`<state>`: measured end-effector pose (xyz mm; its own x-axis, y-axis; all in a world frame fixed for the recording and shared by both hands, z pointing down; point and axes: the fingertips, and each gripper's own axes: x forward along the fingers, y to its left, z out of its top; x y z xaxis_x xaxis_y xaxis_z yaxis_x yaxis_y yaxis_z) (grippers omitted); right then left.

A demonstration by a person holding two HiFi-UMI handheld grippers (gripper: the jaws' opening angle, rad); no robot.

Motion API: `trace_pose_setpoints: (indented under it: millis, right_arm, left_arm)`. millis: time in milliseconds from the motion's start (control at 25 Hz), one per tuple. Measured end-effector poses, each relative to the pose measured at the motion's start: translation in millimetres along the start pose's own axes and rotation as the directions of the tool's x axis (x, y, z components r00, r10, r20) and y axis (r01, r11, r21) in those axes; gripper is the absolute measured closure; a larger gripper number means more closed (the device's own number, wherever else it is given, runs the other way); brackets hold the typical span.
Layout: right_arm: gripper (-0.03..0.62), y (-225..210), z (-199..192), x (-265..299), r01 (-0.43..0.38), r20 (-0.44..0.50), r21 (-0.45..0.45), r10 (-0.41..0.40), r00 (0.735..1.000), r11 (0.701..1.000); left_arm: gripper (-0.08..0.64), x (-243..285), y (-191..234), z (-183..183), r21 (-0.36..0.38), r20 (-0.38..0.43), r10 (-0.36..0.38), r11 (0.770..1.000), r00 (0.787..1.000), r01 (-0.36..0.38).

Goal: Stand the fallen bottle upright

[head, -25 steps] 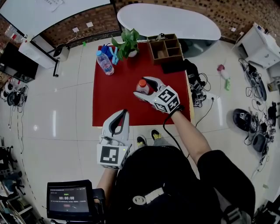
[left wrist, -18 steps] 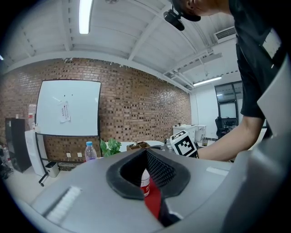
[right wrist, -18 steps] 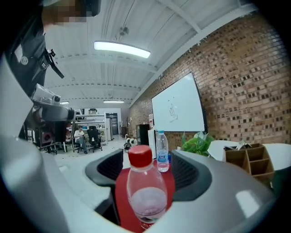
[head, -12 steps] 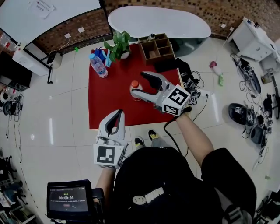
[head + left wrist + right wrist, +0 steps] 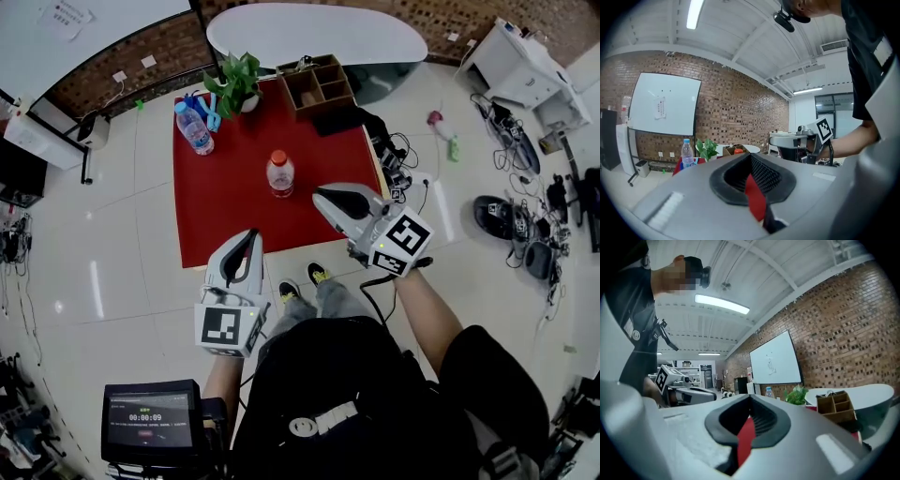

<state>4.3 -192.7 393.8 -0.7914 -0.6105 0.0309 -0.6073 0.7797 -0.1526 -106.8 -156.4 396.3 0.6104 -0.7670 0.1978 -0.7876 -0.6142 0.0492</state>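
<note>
The bottle (image 5: 280, 173) is standing upright on the red table (image 5: 216, 192), sitting at ten o'clock from the nearer right gripper (image 5: 322, 197), whose jaws have just been closing on nothing, while the left gripper (image 5: 252, 236) is hanging closed and empty at its seven o'clock.

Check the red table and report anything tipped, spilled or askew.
Nothing stands out. The orange-capped bottle stands upright mid-table, the blue-capped bottle upright near the far left corner; no spill shows.

Your left grey-and-black gripper (image 5: 251, 238) sits low and close to your body, jaws together, empty. Your right grey-and-black gripper (image 5: 323, 196), forearm (image 5: 433, 317) extended, has just closed its jaws on nothing.
</note>
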Motion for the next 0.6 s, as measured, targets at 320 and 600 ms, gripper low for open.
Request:
trace_pose_setpoints:
  millis: [320,600]
  right_arm:
    - [0.589,45.2,-25.3,-15.1,-0.080,-0.075,-0.004,0.080,0.994,0.997]
    - [0.589,63.2,-29.1,-47.9,-0.130,-0.062,0.011,0.130,0.990,0.991]
  left_arm:
    - [0.560,-7.6,-24.3,-13.9,-0.006,-0.013,-0.024,1.000,1.000,0.024]
    - [0.560,-19.8,-66.3,-15.6,0.021,0.002,0.011,1.000,1.000,-0.011]
